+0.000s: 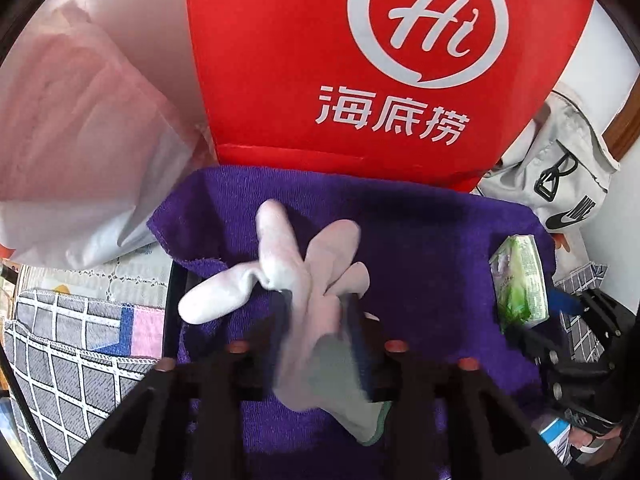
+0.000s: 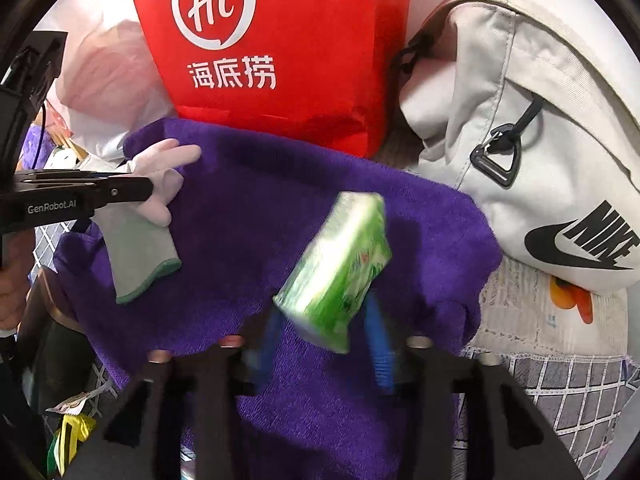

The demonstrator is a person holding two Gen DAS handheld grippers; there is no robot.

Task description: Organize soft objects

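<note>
Left gripper (image 1: 320, 312): fingers pinched on white glove (image 1: 308, 280), glove fingers splayed forward, green-edged cuff hanging down — held above purple towel (image 1: 420, 232). Right gripper (image 2: 324, 320): blue fingers (image 2: 378, 344) clamped on green tissue pack (image 2: 340, 264), tilted, blurred — also over the towel. Behind the towel: red bag (image 2: 288, 40). Right of it: white backpack (image 2: 540, 140). Underneath: grey checked cloth (image 1: 72, 344).

red bag (image 2: 280, 52) and backpack (image 2: 520, 140) wall off purple towel (image 2: 280, 200)
</note>
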